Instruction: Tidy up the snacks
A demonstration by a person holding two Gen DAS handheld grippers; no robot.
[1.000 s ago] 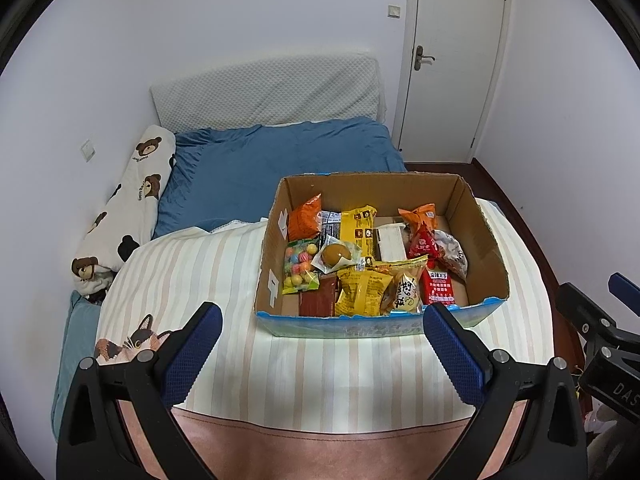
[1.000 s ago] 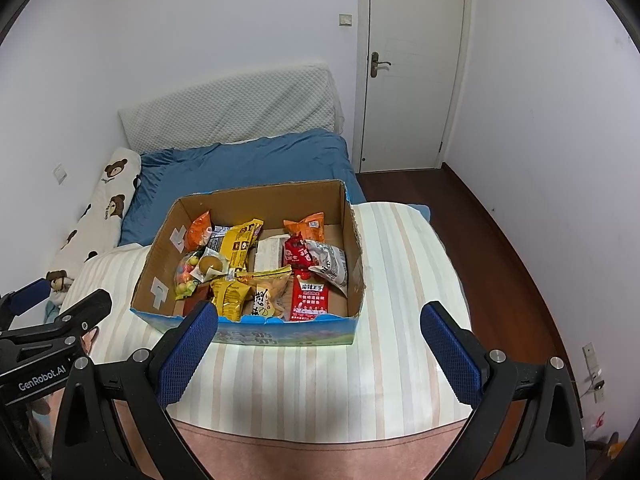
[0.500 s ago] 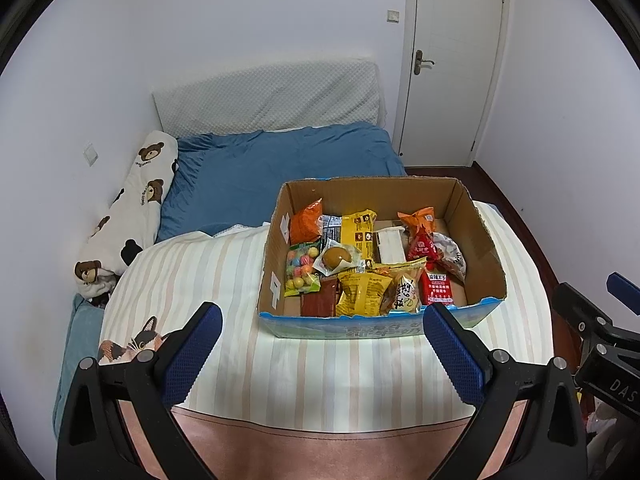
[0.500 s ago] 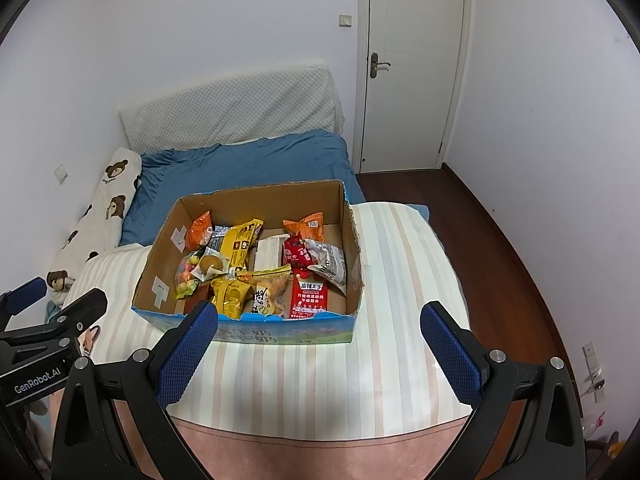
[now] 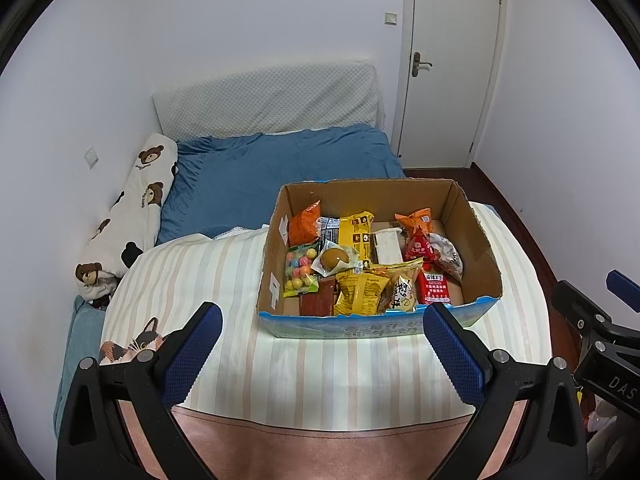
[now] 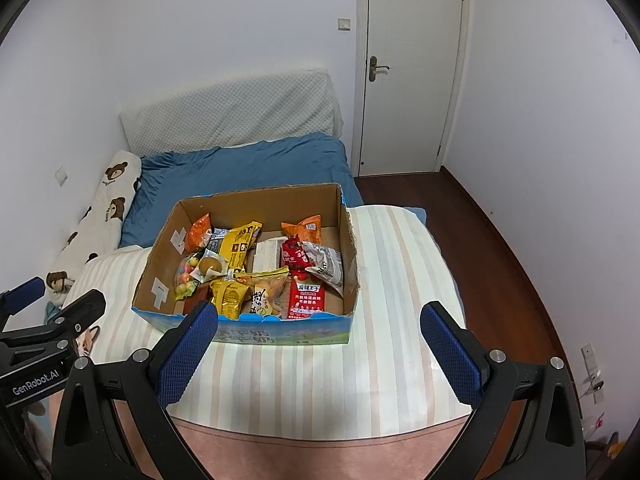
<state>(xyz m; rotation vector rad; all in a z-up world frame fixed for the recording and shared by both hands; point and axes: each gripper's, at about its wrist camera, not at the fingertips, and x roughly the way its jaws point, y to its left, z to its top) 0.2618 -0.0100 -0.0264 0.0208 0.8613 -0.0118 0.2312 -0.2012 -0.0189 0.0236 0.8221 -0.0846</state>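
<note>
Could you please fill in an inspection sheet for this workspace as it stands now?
Surface: cream striped blanket over the near end of the bed, box resting on it.
Job's things: open brown cardboard box holding mixed snack packets, among them a red packet, a yellow crinkled packet and a bag of coloured candy balls.
Clutter: white bear-print pillow by the wall.
Grippers: left gripper and right gripper both open, empty, short of the box.
Cables: nothing seen.
Surroundings: blue sheet, closed white door.
</note>
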